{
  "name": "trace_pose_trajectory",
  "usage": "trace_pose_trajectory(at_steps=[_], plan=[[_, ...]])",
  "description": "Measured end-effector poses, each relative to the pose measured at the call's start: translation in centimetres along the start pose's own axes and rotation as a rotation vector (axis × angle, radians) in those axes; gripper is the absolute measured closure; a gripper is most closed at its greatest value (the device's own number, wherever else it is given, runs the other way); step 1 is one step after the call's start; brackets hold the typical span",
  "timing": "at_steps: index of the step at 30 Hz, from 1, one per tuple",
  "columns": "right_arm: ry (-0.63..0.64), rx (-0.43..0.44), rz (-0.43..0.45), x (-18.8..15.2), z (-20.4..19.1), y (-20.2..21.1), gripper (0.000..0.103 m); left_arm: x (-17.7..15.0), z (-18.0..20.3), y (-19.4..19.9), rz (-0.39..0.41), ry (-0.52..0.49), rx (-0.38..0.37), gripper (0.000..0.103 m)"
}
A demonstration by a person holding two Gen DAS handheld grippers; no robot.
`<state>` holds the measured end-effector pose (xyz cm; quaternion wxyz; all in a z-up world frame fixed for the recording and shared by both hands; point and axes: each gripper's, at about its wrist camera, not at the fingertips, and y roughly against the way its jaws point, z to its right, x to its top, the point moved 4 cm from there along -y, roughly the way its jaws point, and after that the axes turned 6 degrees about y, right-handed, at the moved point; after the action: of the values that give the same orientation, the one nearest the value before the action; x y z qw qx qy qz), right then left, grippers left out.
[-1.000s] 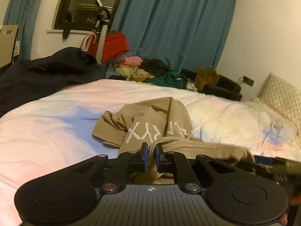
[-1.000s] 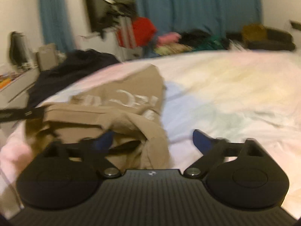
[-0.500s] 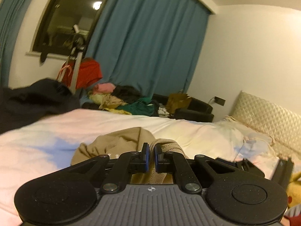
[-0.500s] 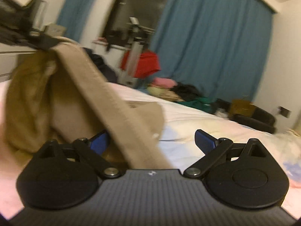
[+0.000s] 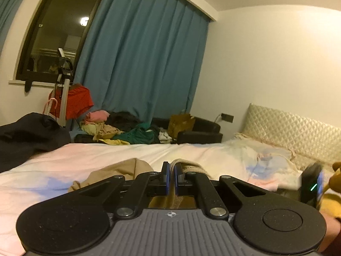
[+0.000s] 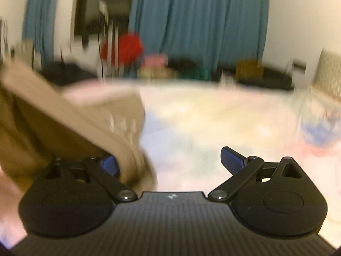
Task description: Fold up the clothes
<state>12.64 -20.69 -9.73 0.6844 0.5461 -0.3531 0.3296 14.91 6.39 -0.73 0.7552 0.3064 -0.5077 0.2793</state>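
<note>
Left gripper [image 5: 170, 173] pinching tan garment [image 5: 127, 168] hem – lifted off bed [image 5: 106, 153] for spreading. Right gripper [image 6: 168, 162] spread wide – garment draped beside left finger, ungripped.

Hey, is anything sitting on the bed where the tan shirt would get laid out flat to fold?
Nothing visible. The left gripper is shut on the tan shirt, and the bed beyond it looks bare. The dark garment sits off at the far left edge, and the clothes pile lies behind the bed.

tongs: 2 [image 5: 170, 178] [image 6: 168, 162] | tan garment: 1 [image 5: 119, 170] | bed: 1 [image 5: 106, 155] | window: 1 [image 5: 61, 32]
</note>
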Motion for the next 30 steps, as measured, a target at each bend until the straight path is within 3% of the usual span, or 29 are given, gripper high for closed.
trace_pose_trajectory(at_steps=[2,5,10,12,15,19,22,24,27,30], plan=[[-0.017,0.013,-0.079,-1.0,0.1,-1.6,0.005,0.1,-0.5,0.4,0.005,0.015,0.012,0.099],[-0.094,0.018,-0.052,-0.6,0.8,-1.9,0.005,0.0,-1.2,0.5,0.001,0.03,0.039,0.098],[-0.143,0.047,0.204,1.4,0.6,0.5,0.005,0.1,-2.9,0.4,-0.033,0.064,0.077,0.098],[-0.127,0.091,0.223,1.3,-0.6,0.5,0.005,0.1,-3.1,0.3,-0.038,0.067,0.076,0.098],[-0.011,0.111,0.184,0.8,-3.0,-1.0,0.005,0.2,-3.0,0.4,-0.038,0.06,0.071,0.098],[0.059,0.014,0.118,0.5,-3.9,-3.4,0.005,-0.1,-3.2,0.2,-0.047,0.06,0.089,0.098],[-0.026,-0.108,0.104,0.7,-1.4,-3.9,0.005,-0.5,-3.6,-0.3,-0.075,0.057,0.128,0.096],[-0.109,-0.128,0.148,0.9,-0.1,-2.9,0.005,-0.9,-3.9,-1.0,-0.111,0.052,0.15,0.096],[-0.19,-0.108,0.251,1.2,0.7,-0.9,0.005,-1.6,-3.9,-1.9,-0.162,0.028,0.188,0.09],[-0.183,-0.098,0.338,1.7,0.8,0.1,0.005,-2.3,-3.9,-2.6,-0.203,-0.007,0.226,0.065]])
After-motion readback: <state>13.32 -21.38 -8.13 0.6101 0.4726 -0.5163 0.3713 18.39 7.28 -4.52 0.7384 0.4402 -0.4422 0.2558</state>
